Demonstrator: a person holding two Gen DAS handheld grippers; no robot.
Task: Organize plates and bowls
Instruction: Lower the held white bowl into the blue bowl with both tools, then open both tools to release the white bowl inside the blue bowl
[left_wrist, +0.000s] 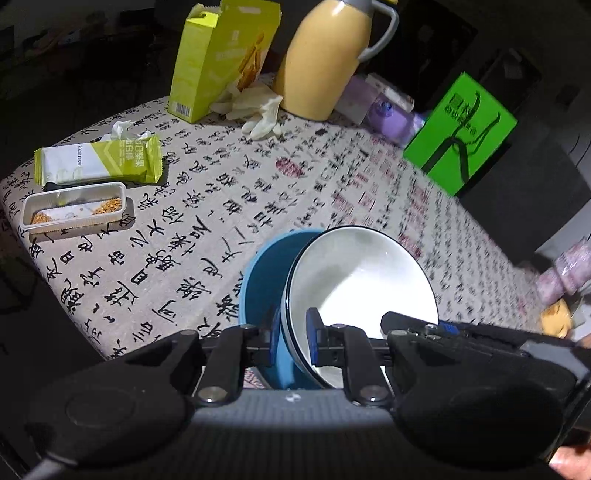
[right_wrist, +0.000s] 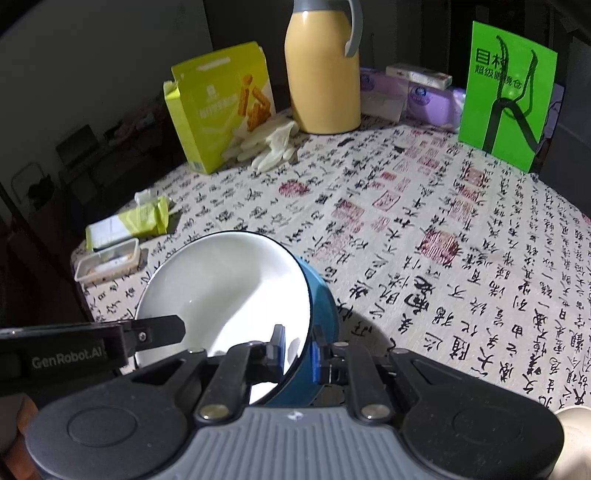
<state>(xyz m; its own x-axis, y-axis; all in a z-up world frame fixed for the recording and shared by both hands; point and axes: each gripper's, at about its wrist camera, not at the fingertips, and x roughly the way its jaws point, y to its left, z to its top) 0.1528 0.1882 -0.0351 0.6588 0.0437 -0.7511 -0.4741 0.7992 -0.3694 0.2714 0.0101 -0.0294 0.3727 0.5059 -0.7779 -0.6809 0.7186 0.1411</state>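
Left gripper (left_wrist: 293, 338) clamped on the near rim of the bowl (left_wrist: 354, 273): white inside, blue outside, dark rim. Right gripper (right_wrist: 298, 349) clamped on the same rim from the other side. Bowl tilted, held over the calligraphy tablecloth (right_wrist: 424, 229); contact with cloth cannot be told. Beyond: snack tray (left_wrist: 74, 208), wrapper (left_wrist: 99, 160), then gloves (right_wrist: 273, 146), yellow-green box (right_wrist: 221, 107), yellow thermos (right_wrist: 323, 70), green card (right_wrist: 506, 107).

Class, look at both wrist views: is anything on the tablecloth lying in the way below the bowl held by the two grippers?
Nothing visible: the left gripper and right gripper each clamp the bowl at its rim, over bare tablecloth. The snack tray lies well aside.
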